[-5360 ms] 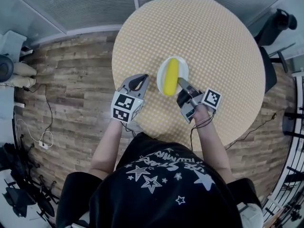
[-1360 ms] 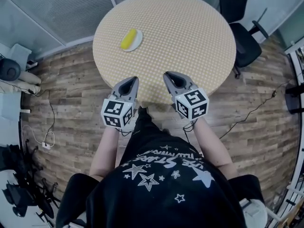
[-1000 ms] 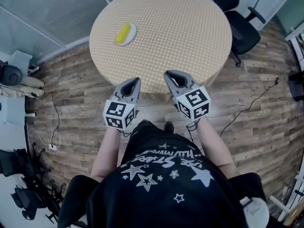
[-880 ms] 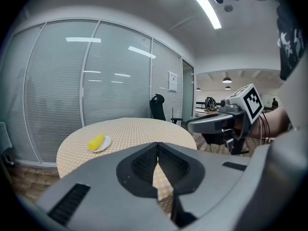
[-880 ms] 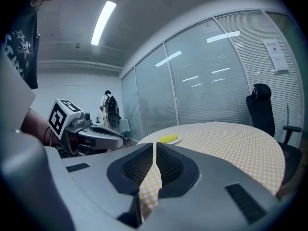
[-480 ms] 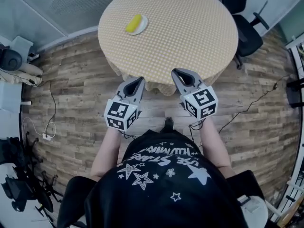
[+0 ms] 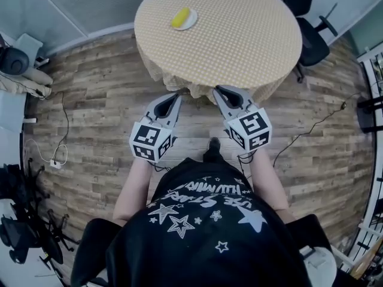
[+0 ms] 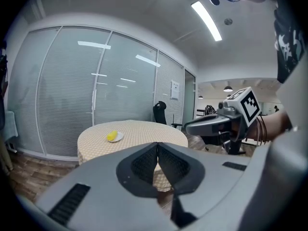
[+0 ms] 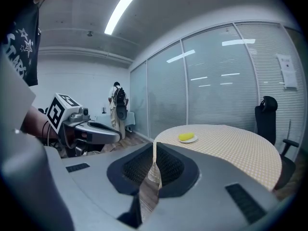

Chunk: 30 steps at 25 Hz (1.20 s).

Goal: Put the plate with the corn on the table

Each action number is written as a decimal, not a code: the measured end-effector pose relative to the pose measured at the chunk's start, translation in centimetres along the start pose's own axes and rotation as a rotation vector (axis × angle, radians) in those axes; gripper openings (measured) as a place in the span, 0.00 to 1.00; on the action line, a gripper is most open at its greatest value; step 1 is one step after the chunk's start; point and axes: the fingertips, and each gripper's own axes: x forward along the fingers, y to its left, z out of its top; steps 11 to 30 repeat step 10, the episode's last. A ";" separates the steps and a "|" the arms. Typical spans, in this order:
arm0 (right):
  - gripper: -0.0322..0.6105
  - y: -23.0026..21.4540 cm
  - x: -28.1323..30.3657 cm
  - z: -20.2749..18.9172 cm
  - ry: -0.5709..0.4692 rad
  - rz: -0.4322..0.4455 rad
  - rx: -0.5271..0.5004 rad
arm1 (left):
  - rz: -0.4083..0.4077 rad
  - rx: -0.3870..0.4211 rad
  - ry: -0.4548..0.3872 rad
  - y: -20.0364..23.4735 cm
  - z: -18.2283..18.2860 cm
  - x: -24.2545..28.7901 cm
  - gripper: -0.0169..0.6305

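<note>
A white plate (image 7: 187, 21) with a yellow corn cob (image 7: 179, 17) lies on the round checked table (image 7: 239, 34), near its far left edge. The same plate (image 8: 115, 138) and corn (image 9: 186, 136) show small in both gripper views. My left gripper (image 7: 173, 99) and right gripper (image 7: 219, 92) hang side by side over the wooden floor, short of the table's near edge. Both are shut with nothing between their jaws. Each gripper shows in the other's view: the right gripper (image 8: 192, 125) and the left gripper (image 9: 113, 134).
Black office chairs (image 7: 311, 40) stand to the right of the table. Glass partition walls (image 8: 72, 90) run behind it. Cables (image 7: 51, 154) and black equipment (image 7: 18, 238) lie on the floor at the left. A person (image 9: 117, 105) stands far off by the glass.
The plate with the corn was let go on the table by the right gripper. I have backed away since; both grippers now hang shut over the floor, and the table sits farther off.
</note>
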 end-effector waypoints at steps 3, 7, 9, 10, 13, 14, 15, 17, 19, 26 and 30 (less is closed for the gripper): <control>0.11 1.8 -1.4 -0.5 0.012 -0.020 -0.008 | -0.014 -0.010 -0.003 -0.9 -0.9 -1.8 0.04; 0.11 4.0 -3.0 -0.9 0.013 -0.041 -0.007 | -0.040 -0.019 -0.011 -2.1 -1.7 -4.0 0.04; 0.11 5.1 -3.7 -1.2 0.013 -0.047 -0.001 | -0.051 -0.018 -0.014 -2.7 -2.0 -5.0 0.04; 0.11 5.6 -4.1 -1.3 0.013 -0.049 0.002 | -0.057 -0.018 -0.016 -3.0 -2.2 -5.5 0.04; 0.11 5.6 -4.1 -1.3 0.013 -0.049 0.002 | -0.057 -0.018 -0.016 -3.0 -2.2 -5.5 0.04; 0.11 5.6 -4.1 -1.3 0.013 -0.049 0.002 | -0.057 -0.018 -0.016 -3.0 -2.2 -5.5 0.04; 0.11 5.6 -4.1 -1.3 0.013 -0.049 0.002 | -0.057 -0.018 -0.016 -3.0 -2.2 -5.5 0.04; 0.11 5.6 -4.1 -1.3 0.013 -0.049 0.002 | -0.057 -0.018 -0.016 -3.0 -2.2 -5.5 0.04; 0.11 5.6 -4.1 -1.3 0.013 -0.049 0.002 | -0.057 -0.018 -0.016 -3.0 -2.2 -5.5 0.04; 0.11 5.6 -4.1 -1.3 0.013 -0.049 0.002 | -0.057 -0.018 -0.016 -3.0 -2.2 -5.5 0.04; 0.11 5.6 -4.1 -1.3 0.013 -0.049 0.002 | -0.057 -0.018 -0.016 -3.0 -2.2 -5.5 0.04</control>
